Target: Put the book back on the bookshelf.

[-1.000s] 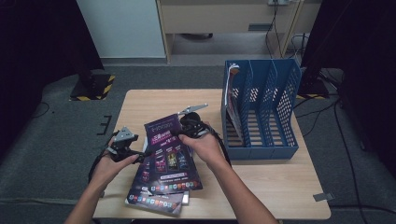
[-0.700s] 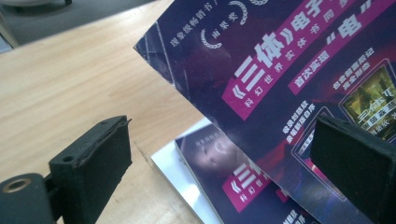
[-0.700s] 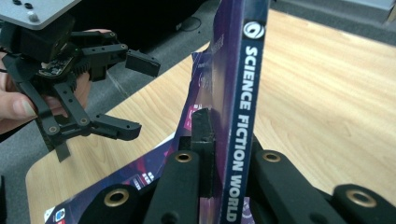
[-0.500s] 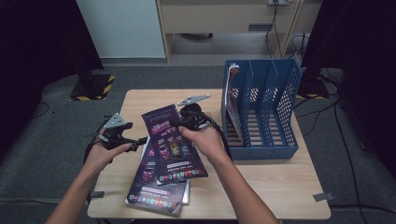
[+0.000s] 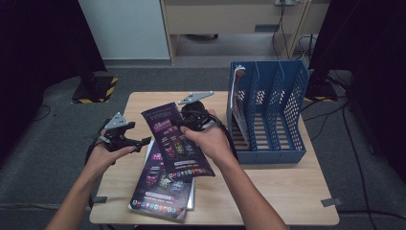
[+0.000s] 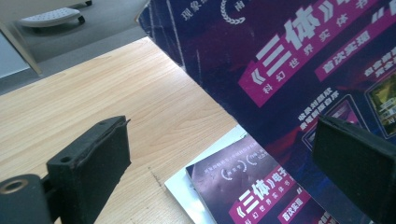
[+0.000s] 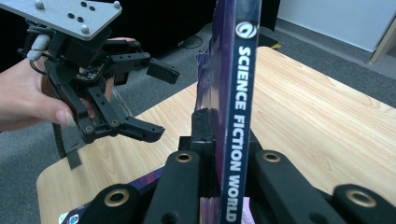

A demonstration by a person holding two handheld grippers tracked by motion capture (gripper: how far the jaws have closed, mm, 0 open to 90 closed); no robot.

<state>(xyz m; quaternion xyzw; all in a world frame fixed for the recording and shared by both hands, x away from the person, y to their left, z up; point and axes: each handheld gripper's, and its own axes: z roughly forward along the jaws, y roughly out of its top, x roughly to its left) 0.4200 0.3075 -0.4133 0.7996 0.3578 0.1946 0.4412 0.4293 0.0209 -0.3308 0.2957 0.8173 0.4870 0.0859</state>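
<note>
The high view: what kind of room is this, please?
Probably an office or lab corner set up for recording: a small wooden table on grey carpet, a blue file rack, and cables under a desk behind.

Looks forward and down from above the near side onto the whole table (image 5: 268, 196), from well off. Rides on the left gripper (image 5: 125, 139), faces close along its jaws across the tabletop toward the raised magazine (image 6: 299, 60). Rides on the right gripper (image 5: 194, 120), faces along the magazine's spine (image 7: 238, 116), very near, toward the left gripper (image 7: 116, 98). Shared across all three: magazine and tabletop.
</note>
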